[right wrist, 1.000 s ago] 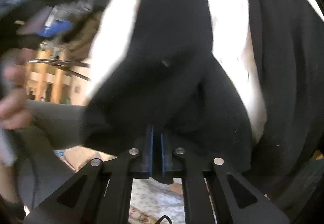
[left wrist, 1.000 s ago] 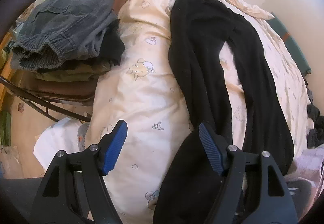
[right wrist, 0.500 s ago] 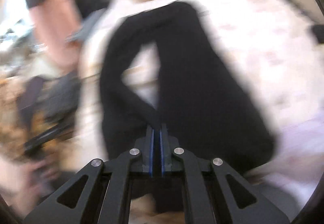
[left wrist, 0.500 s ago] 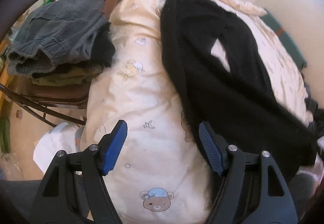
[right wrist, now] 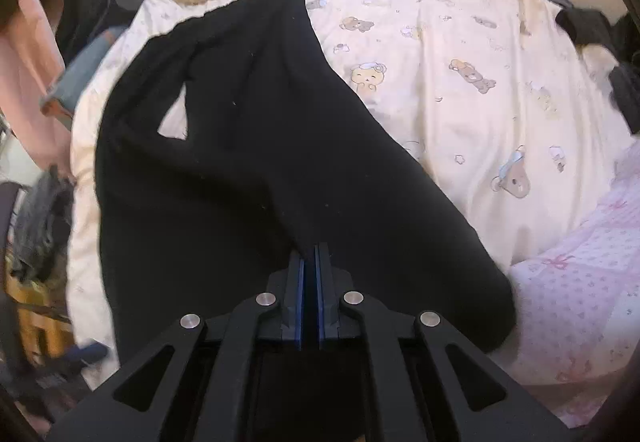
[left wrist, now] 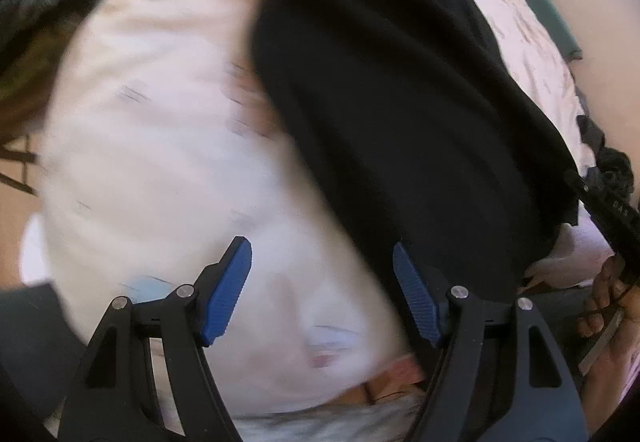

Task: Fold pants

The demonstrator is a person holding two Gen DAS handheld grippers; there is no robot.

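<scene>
My right claw (right wrist: 310,294) is clenched on the near end of the black pants (right wrist: 248,162). The soft, dark pants lie long across the bed's cream bear blanket (right wrist: 480,102), one leg over the other with a small gap between them. My left claw (left wrist: 322,288) is released, with only blanket between its blue pads (left wrist: 228,288). That view is blurry. A grey pile of clothes (right wrist: 40,222) at the left edge is hard to make out.

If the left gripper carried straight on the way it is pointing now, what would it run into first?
Probably the cream duvet: the open left gripper frames bare bedding, with the black pants just beside its right finger. Motion blur leaves depth uncertain.
</scene>
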